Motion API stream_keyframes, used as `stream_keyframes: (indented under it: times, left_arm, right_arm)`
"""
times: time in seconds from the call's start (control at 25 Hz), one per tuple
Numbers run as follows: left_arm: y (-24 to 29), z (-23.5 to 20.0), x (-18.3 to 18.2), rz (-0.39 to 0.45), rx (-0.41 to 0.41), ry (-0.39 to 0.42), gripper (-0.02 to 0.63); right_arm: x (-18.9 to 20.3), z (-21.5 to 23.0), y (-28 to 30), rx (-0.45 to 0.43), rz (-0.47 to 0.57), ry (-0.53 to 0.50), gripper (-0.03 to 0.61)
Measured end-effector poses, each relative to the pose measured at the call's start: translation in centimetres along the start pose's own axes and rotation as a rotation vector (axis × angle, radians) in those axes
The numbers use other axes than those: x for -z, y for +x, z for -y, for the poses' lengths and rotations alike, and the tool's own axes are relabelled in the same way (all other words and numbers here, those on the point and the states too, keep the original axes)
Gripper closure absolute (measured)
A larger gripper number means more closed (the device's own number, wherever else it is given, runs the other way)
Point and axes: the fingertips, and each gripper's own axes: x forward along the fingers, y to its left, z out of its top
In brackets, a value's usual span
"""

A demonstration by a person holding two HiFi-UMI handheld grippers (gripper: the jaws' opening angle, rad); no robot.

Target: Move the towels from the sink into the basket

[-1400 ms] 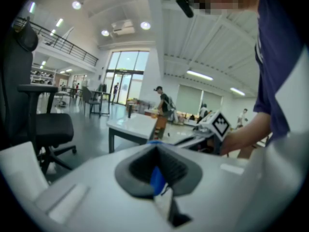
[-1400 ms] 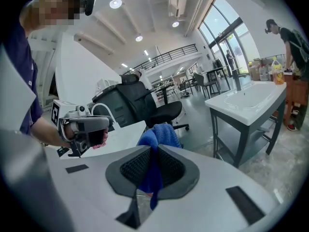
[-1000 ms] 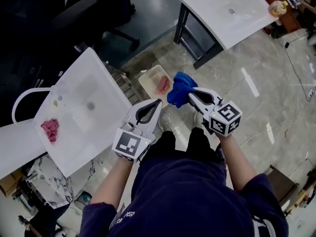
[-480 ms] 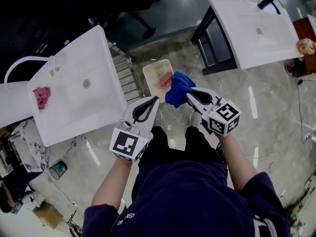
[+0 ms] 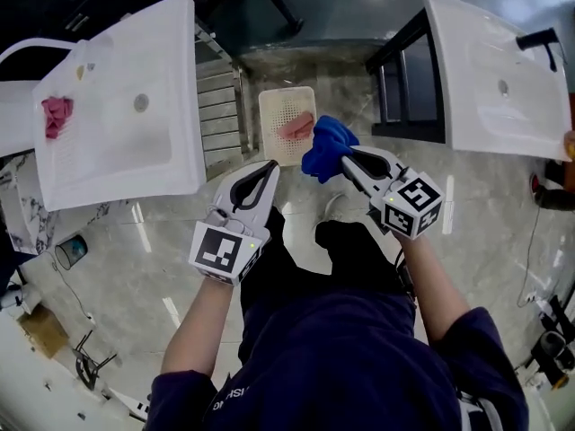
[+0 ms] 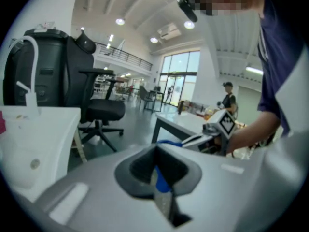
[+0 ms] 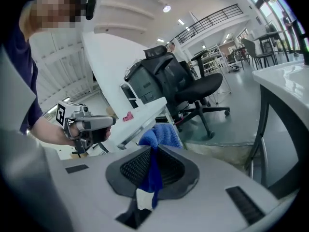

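- Head view: over the last second the scene has swung round, so the basket (image 5: 286, 106) now lies straight ahead of both tools. The blue towel (image 5: 325, 146) is pinched in the right tool (image 5: 344, 158) and hangs at the basket's near right corner, partly over its rim. I judge the carry nearly done, with only the drop left.
- Head view: the left tool (image 5: 269, 166) has its jaws together on nothing, just beside the basket's near edge. A pale pink towel (image 5: 296, 126) already lies in the basket. A darker pink towel (image 5: 56, 115) sits at one end of the white sink (image 5: 135, 151), well apart, so another trip looks due.
- Head view: the basket is cream plastic, rectangular, with a perforated bottom, and it stands on a glossy marbled floor (image 5: 485, 241). The sink is smooth and glazed, with a shallow basin.
- Left gripper view: the grey jaws meet along a thin seam around dark ribbed pads. Nothing is caught there, and the blue showing lies beyond them.
- Right gripper view: the blue towel is soft, looped cloth. It is bunched into a lump past the jaw tips, with a fold trailing down between the black cross-hatched pads that clamp it.
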Motion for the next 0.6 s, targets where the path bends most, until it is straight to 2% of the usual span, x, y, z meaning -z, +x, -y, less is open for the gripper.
stream_keyframes:
  times: [0.24,0.6]
  left_arm:
    - [2.1,-1.1,4.2,-0.002,-0.027,-0.031,0.611]
    - [5.8,-4.0,11.4,-0.009,-0.010,-0.041,0.611]
  right_arm:
    - [2.3,2.5,3.1,-0.029,-0.020,-0.025,0.538]
    - [6.8,5.6,9.7,-0.035,-0.020,-0.039,0.538]
